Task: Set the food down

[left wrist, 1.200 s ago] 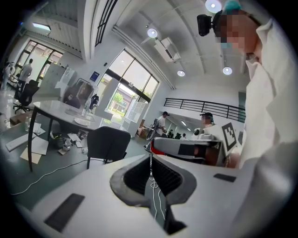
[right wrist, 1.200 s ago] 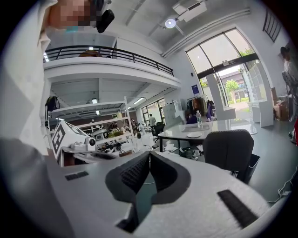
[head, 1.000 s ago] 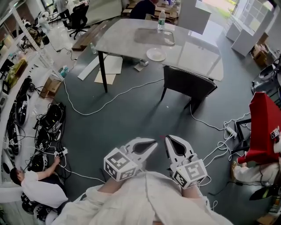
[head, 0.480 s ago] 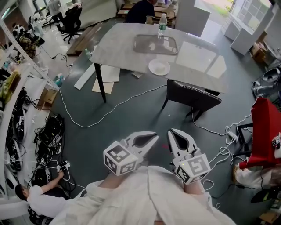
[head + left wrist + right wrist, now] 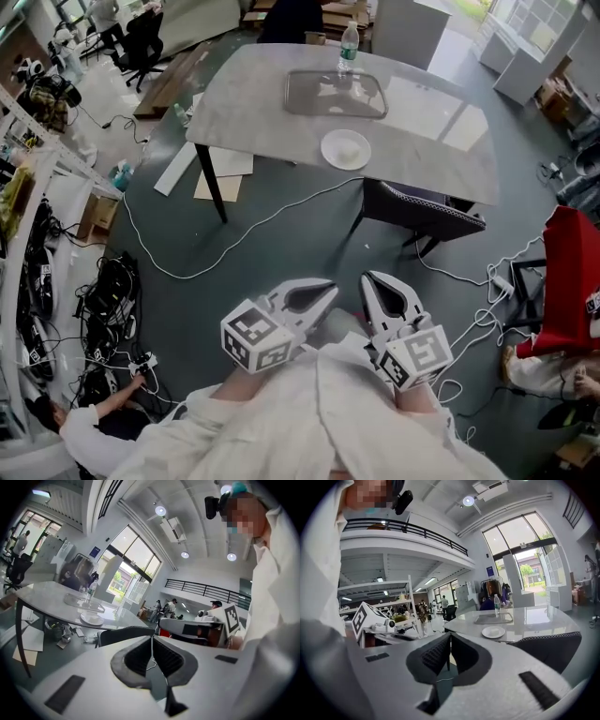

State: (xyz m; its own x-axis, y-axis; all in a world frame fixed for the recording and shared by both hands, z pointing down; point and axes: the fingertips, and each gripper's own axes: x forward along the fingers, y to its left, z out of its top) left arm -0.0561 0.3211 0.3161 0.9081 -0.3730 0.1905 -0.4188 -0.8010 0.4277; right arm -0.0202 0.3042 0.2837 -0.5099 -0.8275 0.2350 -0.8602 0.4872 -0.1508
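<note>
A white plate (image 5: 346,149) with a small pale piece of food sits near the front edge of the grey marble table (image 5: 262,112). The plate also appears in the left gripper view (image 5: 92,618) and in the right gripper view (image 5: 493,632). Behind it lie a clear tray (image 5: 336,94) and a water bottle (image 5: 347,42). My left gripper (image 5: 328,291) and right gripper (image 5: 367,281) are held side by side close to my body, over the floor and well short of the table. Both are shut with nothing between their jaws.
A dark chair (image 5: 424,211) is tucked under the table's near edge, between me and the plate. Cables (image 5: 234,246) run across the grey floor. A red object (image 5: 570,281) stands at the right. A person (image 5: 94,433) crouches among gear at the lower left.
The table, plate and chair have drawn nearer and lower in the head view. Both grippers stay shut in front of my body.
</note>
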